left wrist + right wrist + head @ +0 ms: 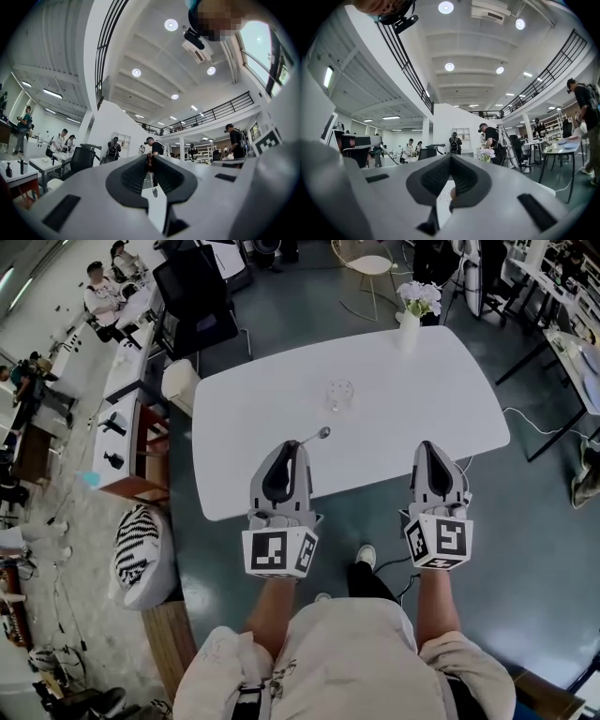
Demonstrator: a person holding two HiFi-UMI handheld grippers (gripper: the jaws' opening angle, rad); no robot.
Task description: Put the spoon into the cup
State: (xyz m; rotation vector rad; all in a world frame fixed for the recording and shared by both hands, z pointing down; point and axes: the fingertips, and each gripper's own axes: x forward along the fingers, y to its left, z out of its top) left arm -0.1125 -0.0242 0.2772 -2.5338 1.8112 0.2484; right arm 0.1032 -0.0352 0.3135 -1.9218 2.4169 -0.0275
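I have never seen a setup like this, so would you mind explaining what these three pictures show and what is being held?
There is no robot here: a person holds a hand-operated claw in each hand. The top-down picture comes from a camera on the person's head. The other two come from cameras riding on each claw, looking along its jaws. The marked cubes are part of the claws. On the white table stand a clear cup and, at the far edge, a vase of flowers. The left claw is closed on a spoon, whose bowl sticks out toward the cup. The right claw is closed with nothing in it.
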